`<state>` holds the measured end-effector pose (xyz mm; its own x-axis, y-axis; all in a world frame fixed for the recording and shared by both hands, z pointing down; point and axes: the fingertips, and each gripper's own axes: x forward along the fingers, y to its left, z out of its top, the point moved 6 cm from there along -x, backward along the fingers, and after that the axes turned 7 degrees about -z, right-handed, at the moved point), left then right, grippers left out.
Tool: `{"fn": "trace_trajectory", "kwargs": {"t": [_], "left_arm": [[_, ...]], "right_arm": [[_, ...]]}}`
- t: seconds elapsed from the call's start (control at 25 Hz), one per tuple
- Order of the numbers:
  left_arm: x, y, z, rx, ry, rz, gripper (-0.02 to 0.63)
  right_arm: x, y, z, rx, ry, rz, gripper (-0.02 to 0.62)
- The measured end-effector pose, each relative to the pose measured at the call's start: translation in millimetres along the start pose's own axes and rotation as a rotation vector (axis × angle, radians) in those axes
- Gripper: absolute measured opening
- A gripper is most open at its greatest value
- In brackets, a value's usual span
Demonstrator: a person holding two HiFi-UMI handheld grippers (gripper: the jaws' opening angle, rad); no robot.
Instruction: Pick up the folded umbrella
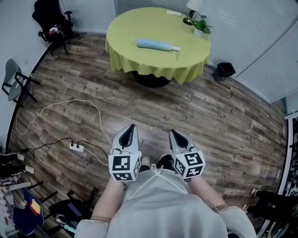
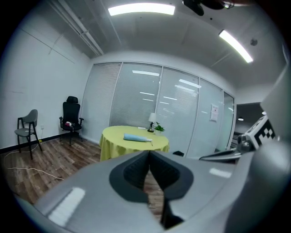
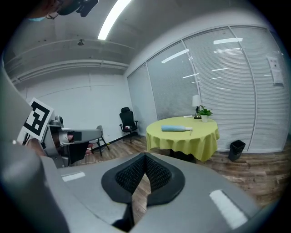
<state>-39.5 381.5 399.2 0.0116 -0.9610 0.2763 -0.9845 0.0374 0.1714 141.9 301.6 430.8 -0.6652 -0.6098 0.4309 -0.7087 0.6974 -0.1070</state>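
The folded umbrella (image 1: 157,45), a pale blue fabric roll with a white handle end and a thin strap, lies flat near the middle of the round surface (image 1: 139,62), which is draped in a yellow-green cloth falling in soft folds; its dark base is mostly lost in shadow under the hem. At the surface's 1 o'clock edge stand a small leafy potted plant (image 1: 201,25) and a lamp (image 1: 192,9) whose shade is cut off by the frame. A black bin (image 1: 224,70) sits on the floor at the surface's 3 o'clock side. Well apart from the umbrella, toward 6 o'clock, the left tongs (image 1: 132,127) and right tongs (image 1: 172,133) are held over the wood-plank floor (image 1: 209,116), both pointing at 12 o'clock. Each pair has its ribbed black pads pressed together at the tips, with nothing between them and nothing touched. A white cable (image 1: 70,104) loops across the floor at 9 o'clock to a power strip (image 1: 77,147). A black office chair (image 1: 53,23) stands at 10 o'clock.
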Motion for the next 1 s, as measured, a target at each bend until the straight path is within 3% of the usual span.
{"fn": "trace_trajectory", "kwargs": {"t": [0.28, 0.44, 0.72, 1.0], "left_arm": [[47, 36, 5, -0.019, 0.004, 0.052, 0.006], [92, 41, 20, 0.047, 0.004, 0.061, 0.006], [207, 44, 75, 0.110, -0.025, 0.024, 0.006], [320, 57, 114, 0.096, -0.051, 0.013, 0.006]], "right_arm": [[58, -15, 14, 0.005, 0.010, 0.035, 0.000], [102, -38, 32, -0.006, 0.012, 0.053, 0.000], [188, -103, 104, -0.037, -0.052, 0.076, 0.000], [264, -174, 154, -0.041, -0.059, 0.089, 0.000]]}}
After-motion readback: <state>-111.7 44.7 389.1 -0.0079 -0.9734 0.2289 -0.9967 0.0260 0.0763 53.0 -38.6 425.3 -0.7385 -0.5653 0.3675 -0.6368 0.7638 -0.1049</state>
